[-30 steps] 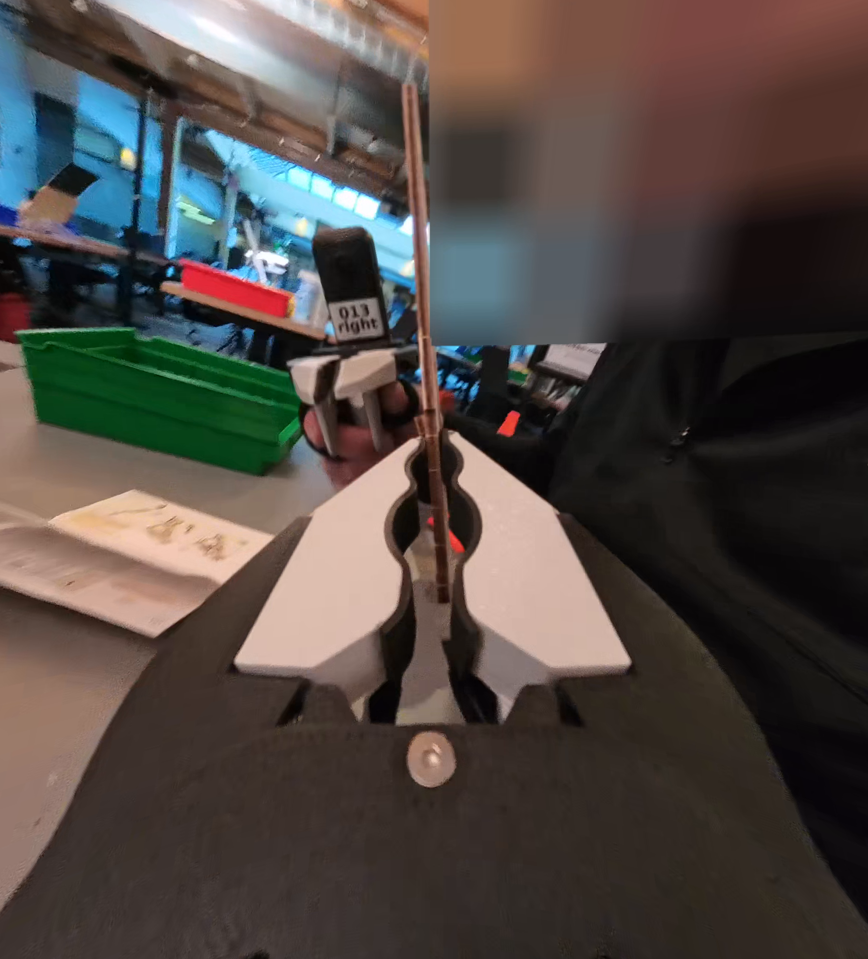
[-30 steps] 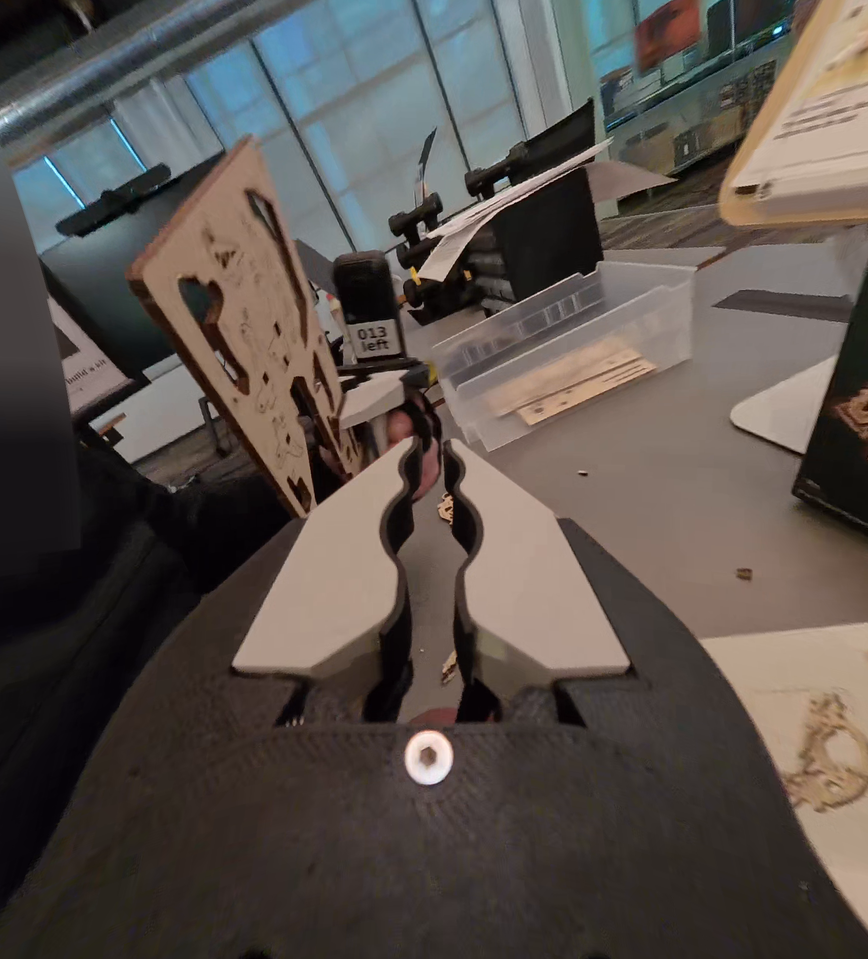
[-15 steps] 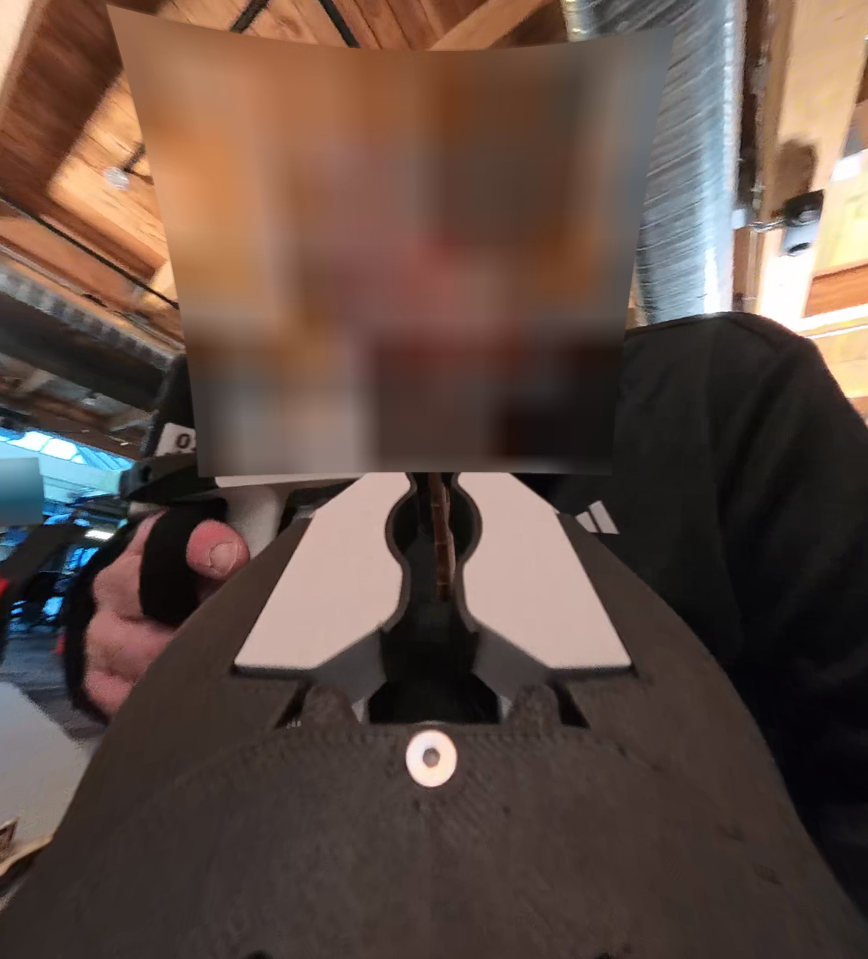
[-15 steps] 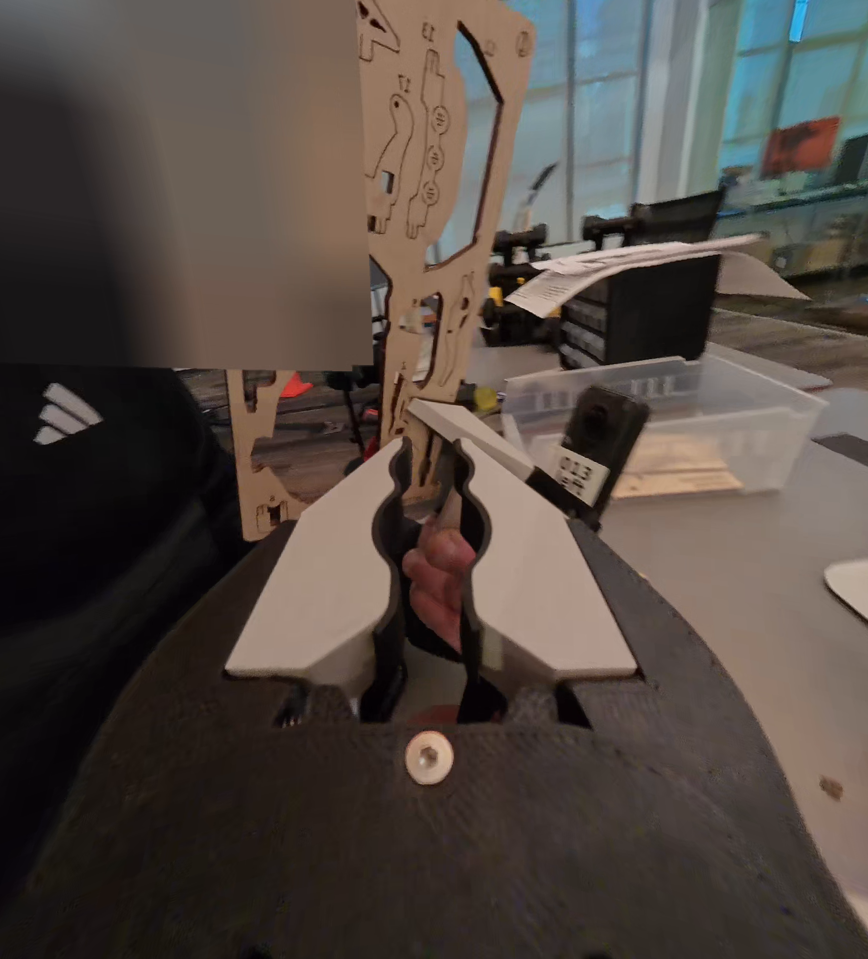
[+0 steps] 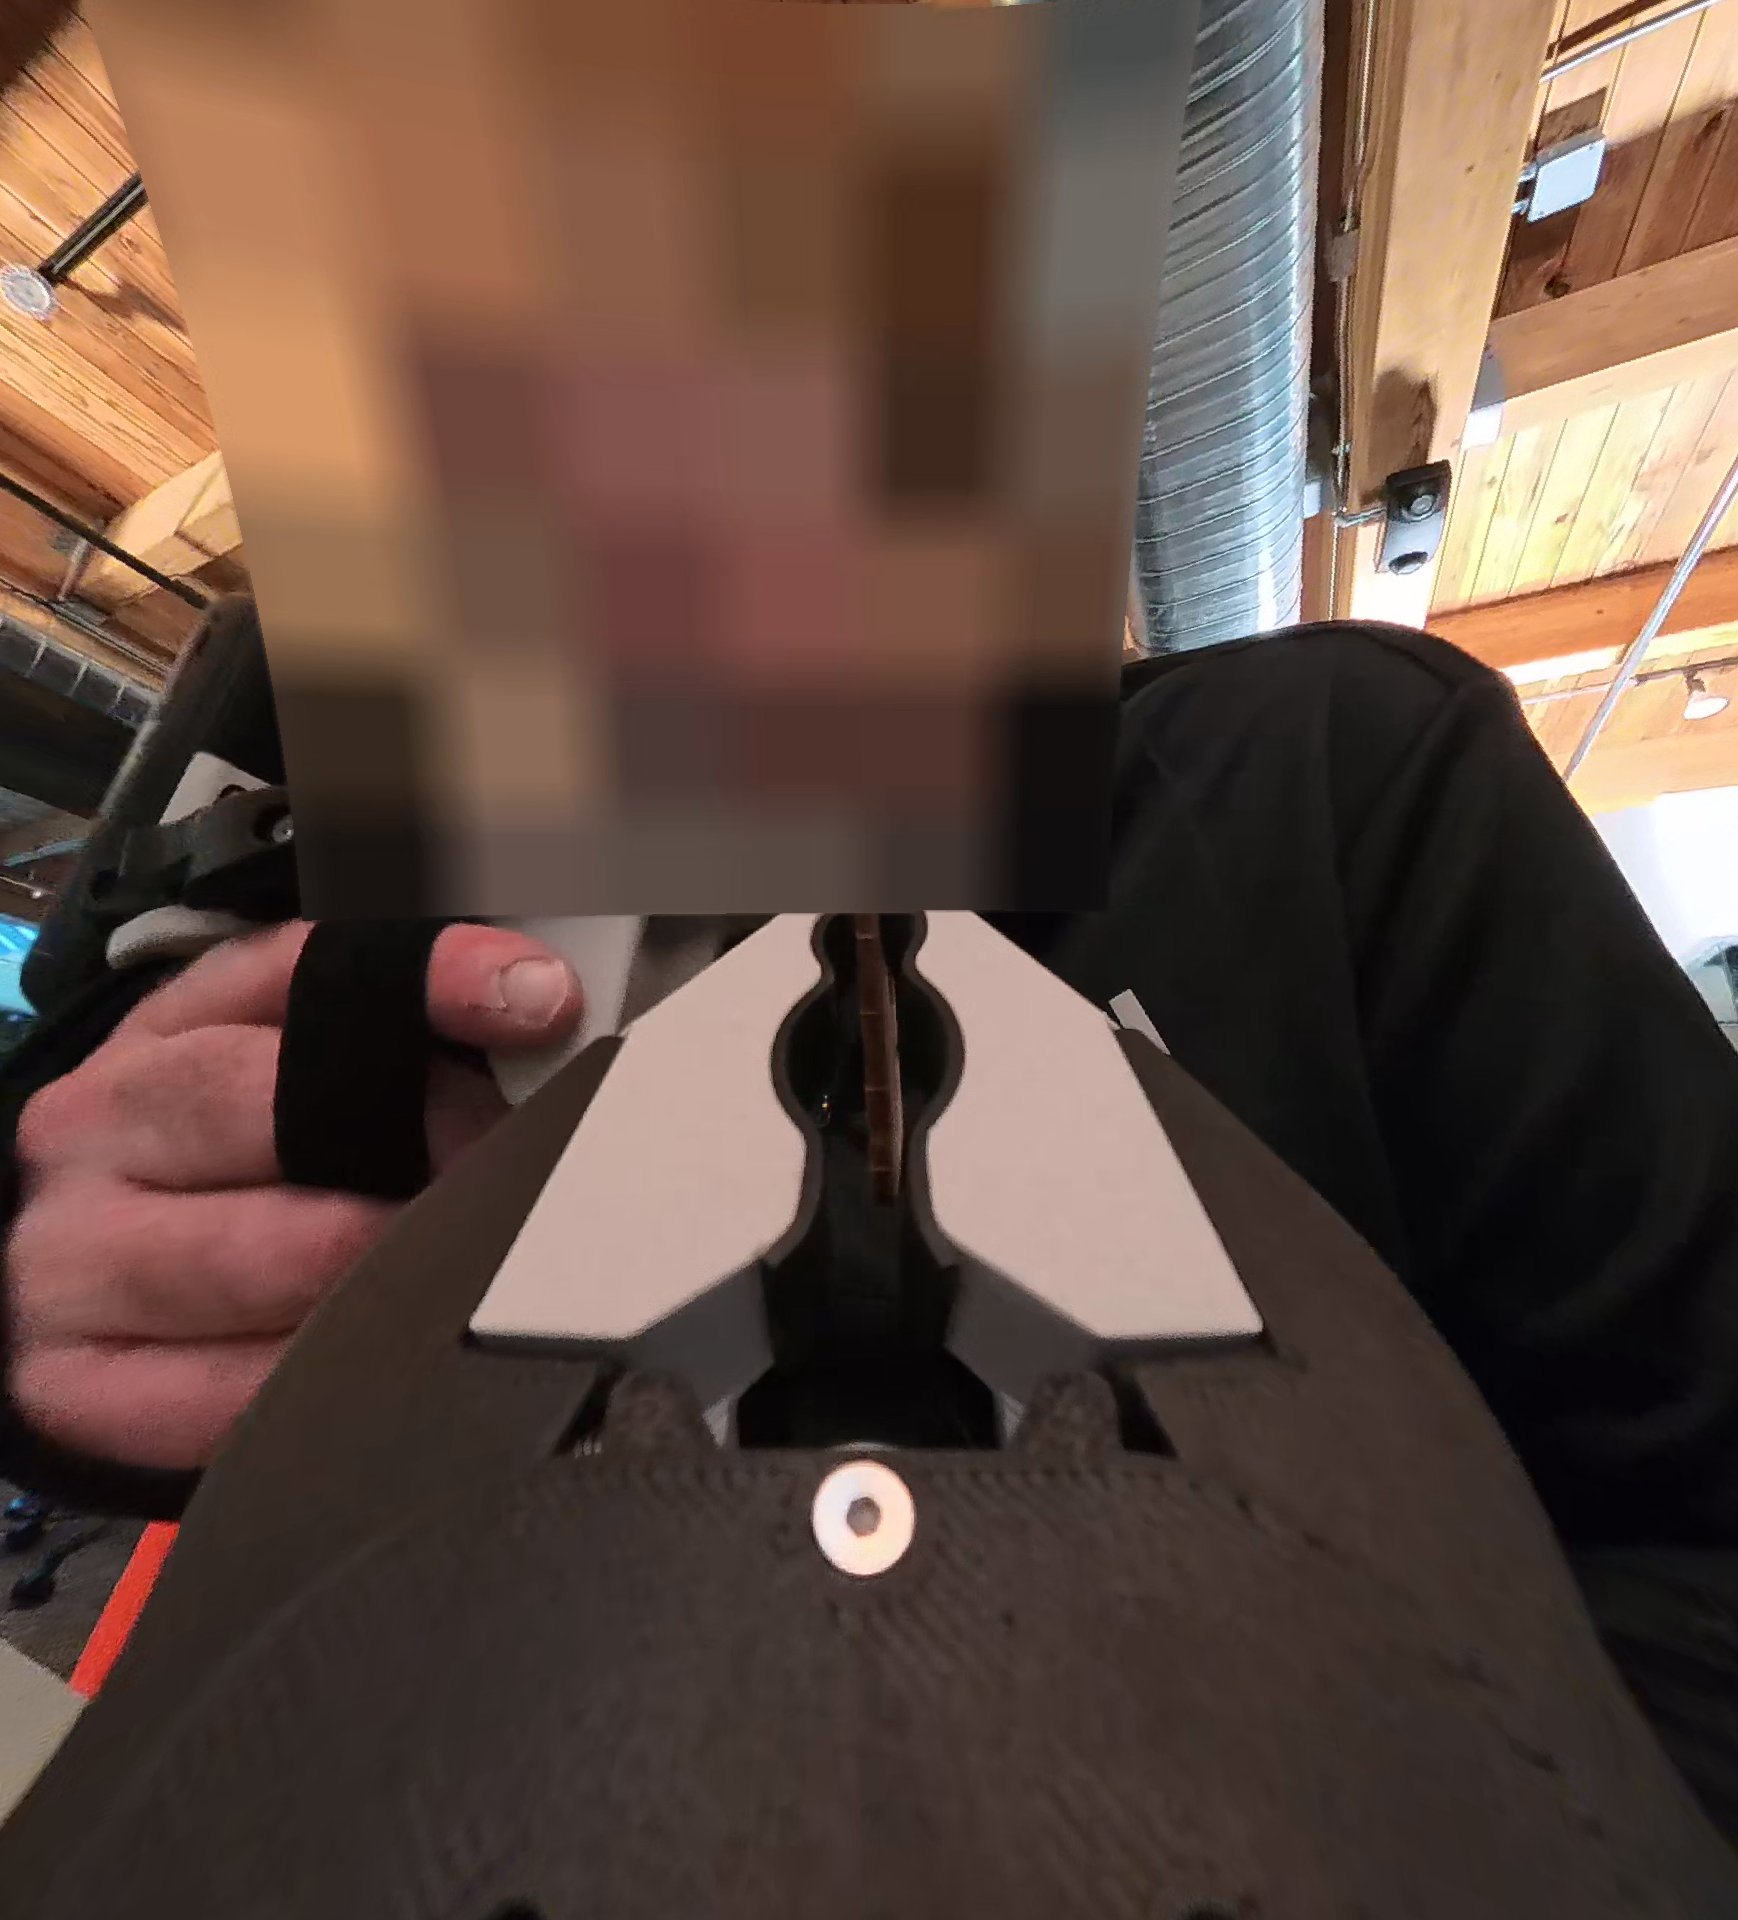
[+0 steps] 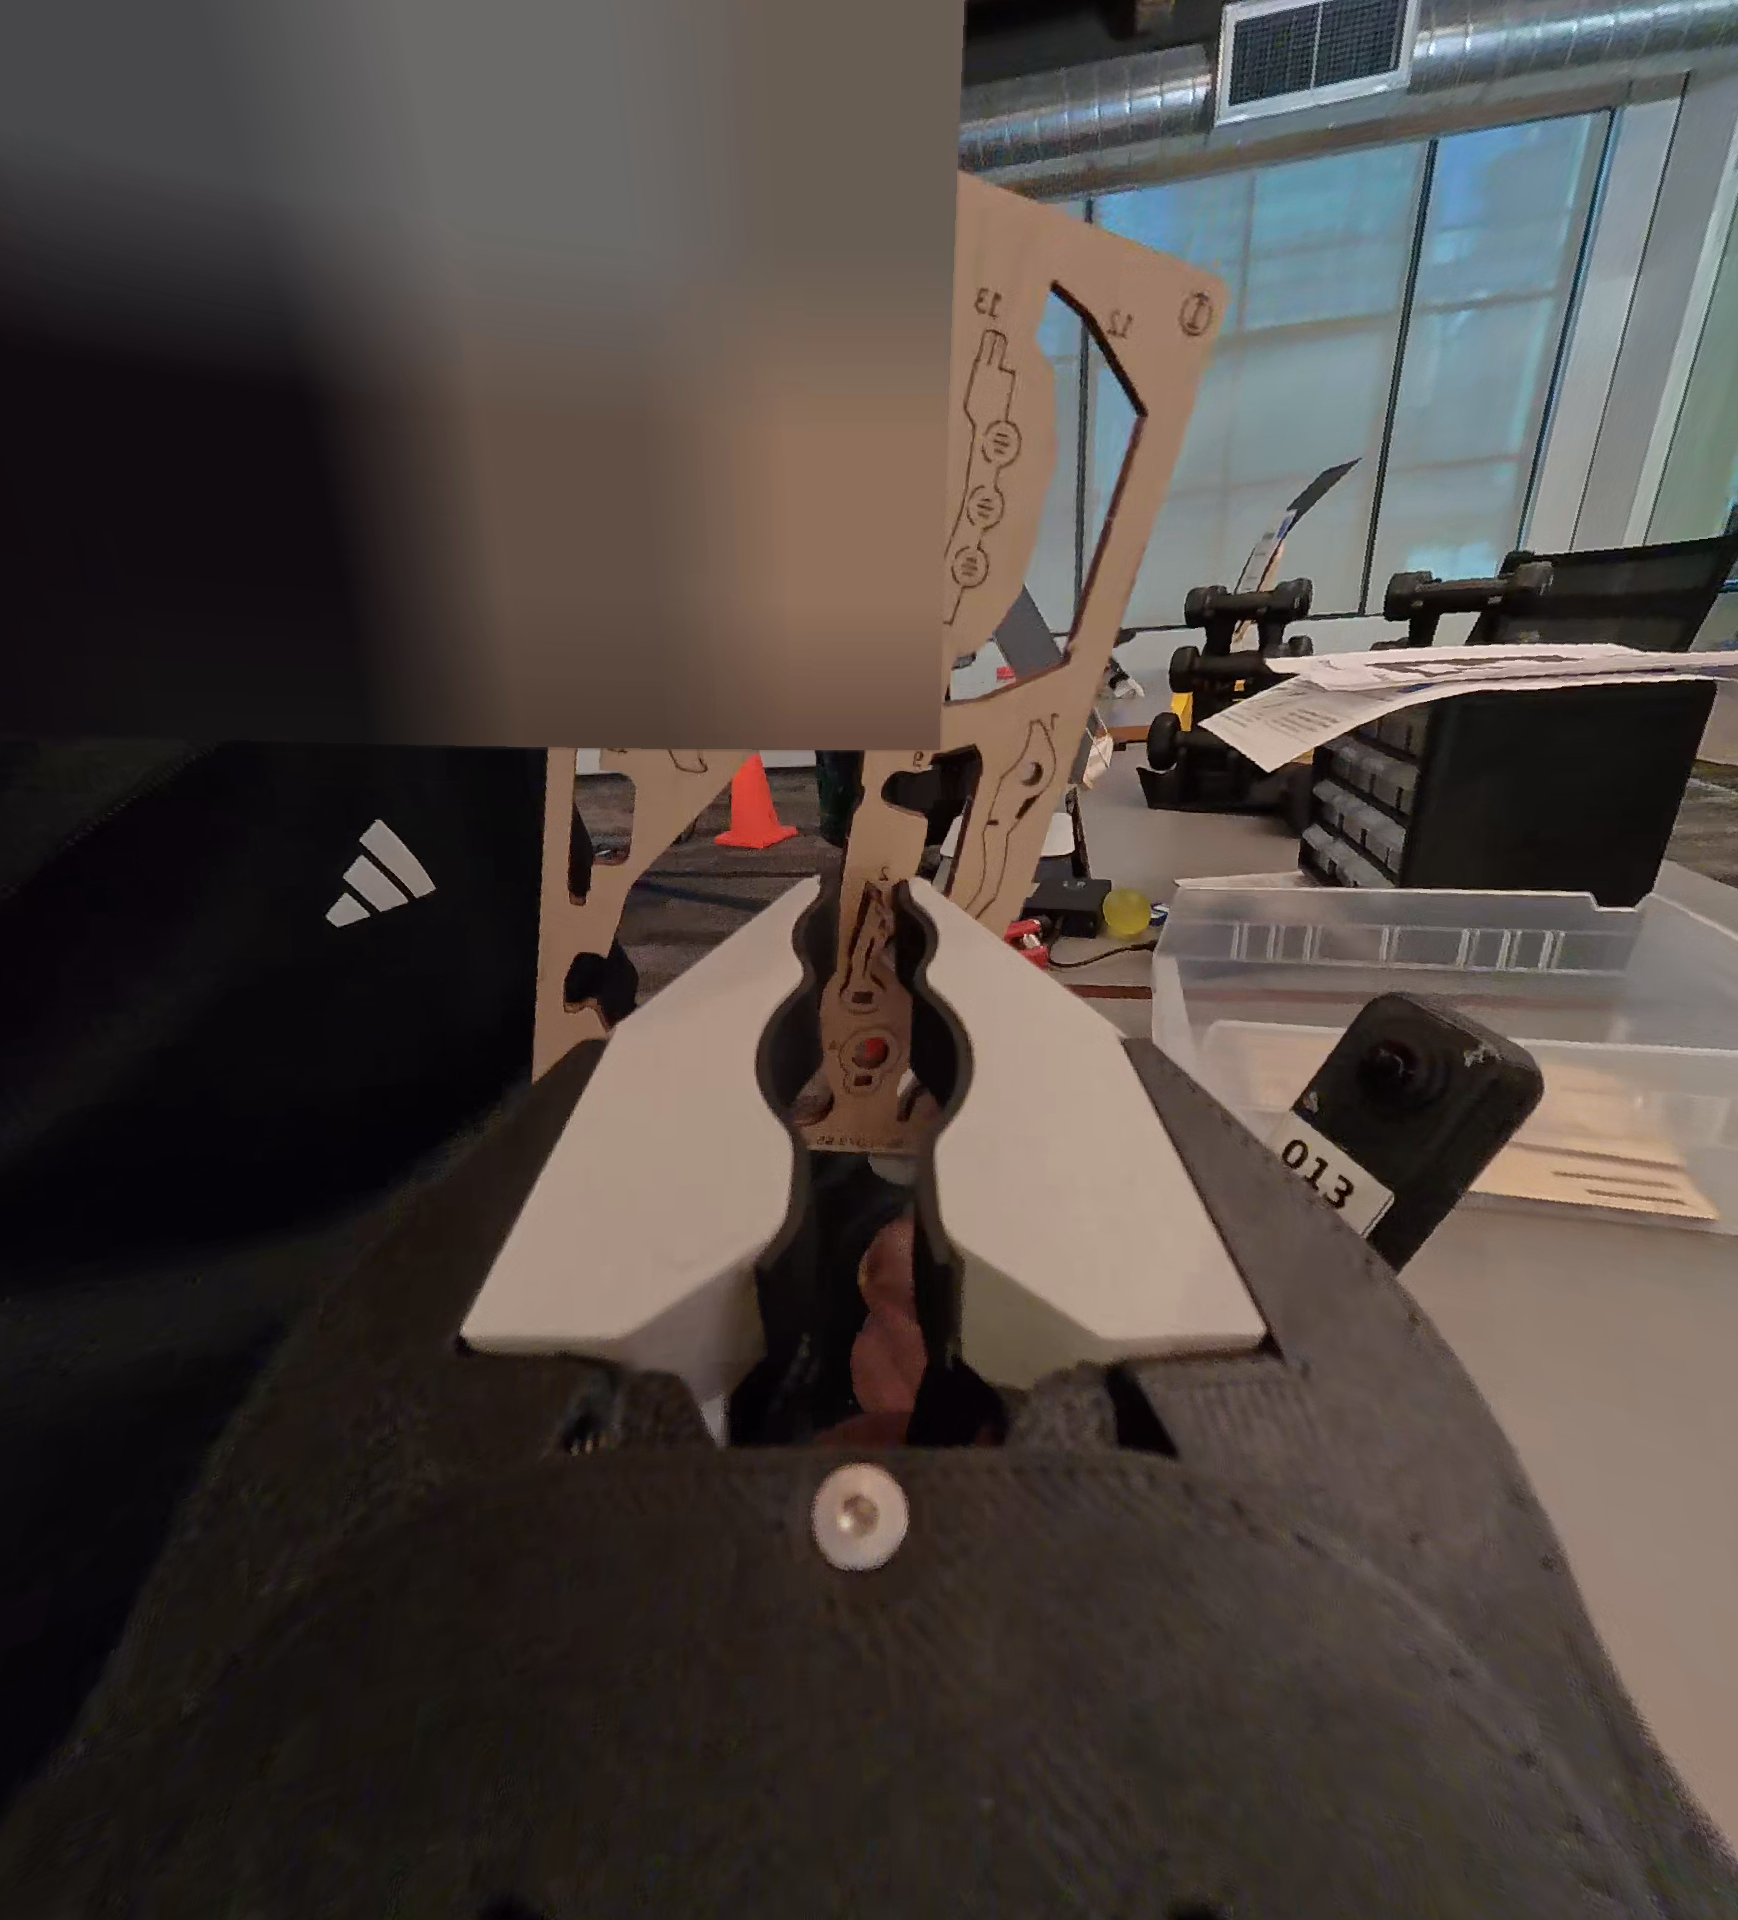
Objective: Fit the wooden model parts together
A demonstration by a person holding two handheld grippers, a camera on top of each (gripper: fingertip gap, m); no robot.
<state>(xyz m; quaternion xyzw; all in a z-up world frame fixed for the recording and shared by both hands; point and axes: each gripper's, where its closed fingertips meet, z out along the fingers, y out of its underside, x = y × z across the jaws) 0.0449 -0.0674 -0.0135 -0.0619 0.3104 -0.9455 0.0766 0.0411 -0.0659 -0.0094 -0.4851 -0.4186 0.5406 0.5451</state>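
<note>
The wooden sheet (image 6: 1000, 540) of laser-cut model parts stands upright in front of me, its long axis running top to bottom and its flat face turned toward my right wrist camera, so I read the outlines of parts that have not been punched out beside several holes where pieces are gone. From the left wrist view I see the same sheet edge-on, a thin brown strip (image 5: 880, 1081) clamped between the jaws of the left gripper (image 5: 870, 935), which are closed narrow on it near its lower end. The right gripper (image 6: 865, 894) has its jaws slightly parted, and a part near the sheet's bottom edge shows through the gap, but I cannot tell whether they pinch it or merely frame it. My judgement is that the task is early: some pieces are out, and I see no two parts joined. Beyond the sheet, on the right, a clear plastic bin (image 6: 1467, 997) sits on the grey table (image 6: 1571, 1455); far right stands a black drawer cabinet (image 6: 1509, 790) with papers on top.
</note>
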